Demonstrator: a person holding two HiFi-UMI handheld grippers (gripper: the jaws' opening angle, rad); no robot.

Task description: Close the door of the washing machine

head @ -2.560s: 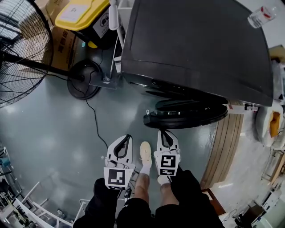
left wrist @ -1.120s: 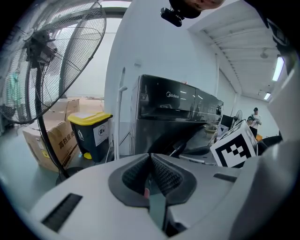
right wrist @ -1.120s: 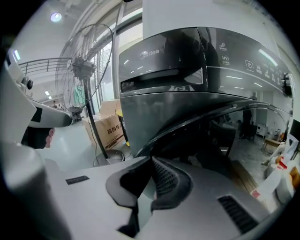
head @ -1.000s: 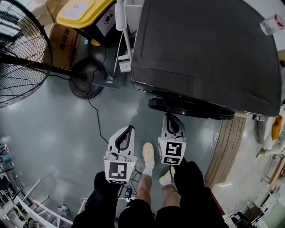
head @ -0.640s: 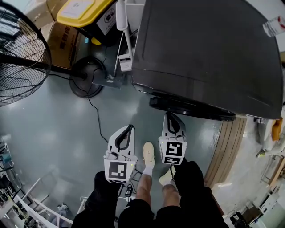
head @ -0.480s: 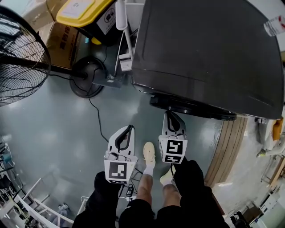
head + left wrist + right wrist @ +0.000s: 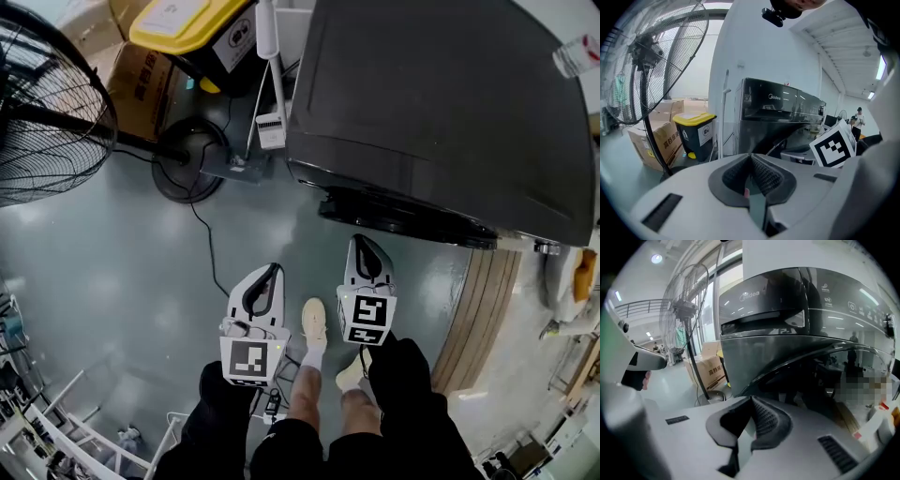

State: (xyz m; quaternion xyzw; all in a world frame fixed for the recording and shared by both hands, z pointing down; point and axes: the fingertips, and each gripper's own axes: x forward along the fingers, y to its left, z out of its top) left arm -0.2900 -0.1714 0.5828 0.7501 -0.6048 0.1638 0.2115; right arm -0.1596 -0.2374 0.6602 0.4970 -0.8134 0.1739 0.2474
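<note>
Glossy grey-green floor [image 7: 112, 281] is seen from above, with a dark grey front-loading washing machine [image 7: 441, 94] ahead of both tools. Its round dark door [image 7: 403, 214] is swung in close against the machine front, directly ahead of the white right gripper [image 7: 359, 246]. The tip is held just before the door rim; contact cannot be told. In the right gripper view the jaws of the right gripper [image 7: 751, 404] are pressed together with nothing between them, and the door rim [image 7: 797, 362] is seen curving just beyond them.

The white left gripper [image 7: 265, 277] is held beside the right one, further back from the machine, over bare floor. Its jaws [image 7: 751, 161] are likewise closed and empty.

Well off to the left of the left gripper a black pedestal fan [image 7: 47, 112] is stood. Ahead and left of it a black bin with a yellow lid [image 7: 187, 28] and a brown cardboard box [image 7: 141, 89] are placed. Pale wooden slats [image 7: 478, 309] are laid to the right of the right gripper.
</note>
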